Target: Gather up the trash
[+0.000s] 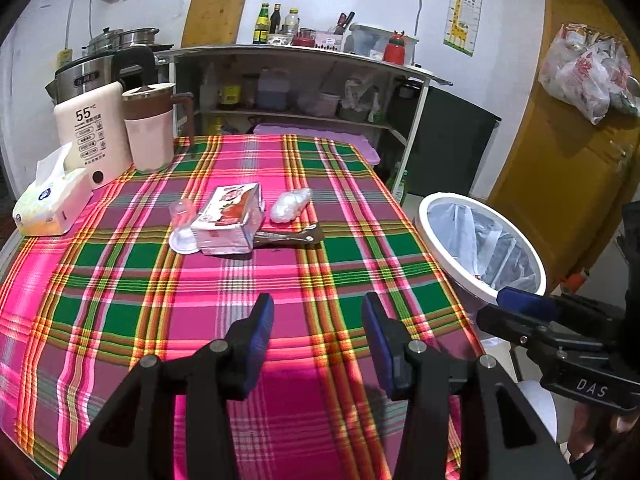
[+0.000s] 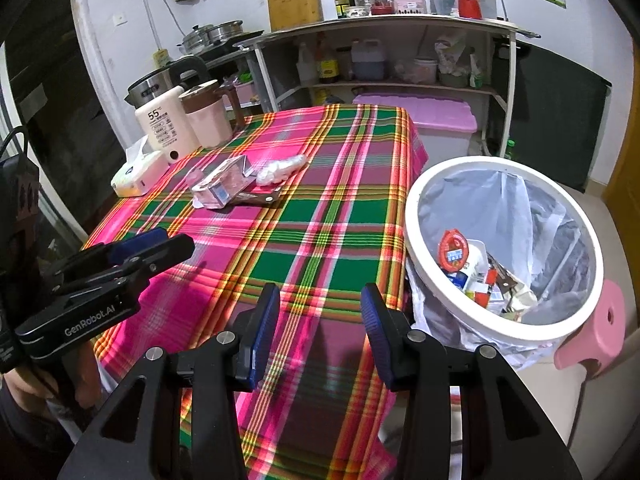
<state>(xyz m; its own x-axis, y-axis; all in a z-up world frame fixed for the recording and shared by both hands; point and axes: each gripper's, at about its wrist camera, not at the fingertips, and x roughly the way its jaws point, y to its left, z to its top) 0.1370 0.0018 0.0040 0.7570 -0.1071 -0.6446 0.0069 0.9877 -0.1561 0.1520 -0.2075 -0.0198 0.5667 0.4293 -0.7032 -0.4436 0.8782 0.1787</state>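
left wrist view: left gripper [image 1: 318,316] fingers stand apart, empty, over the plaid cloth counter [image 1: 160,288]. boxy carton [image 1: 228,222], crinkled plastic wad [image 1: 290,205] lie centre frame, well beyond; right gripper [image 2: 316,308] likewise empty beside the round white bin [image 2: 420,248].

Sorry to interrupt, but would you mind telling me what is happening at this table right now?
A person is clearing trash with a handheld gripper in each hand. The left gripper and right gripper both hang open and empty over the near side of the plaid tablecloth. Still waiting mid-table are a flattened carton, a clear plastic cup, a crumpled white wad and a brown wrapper. The white bin beside the table already holds some packaging.
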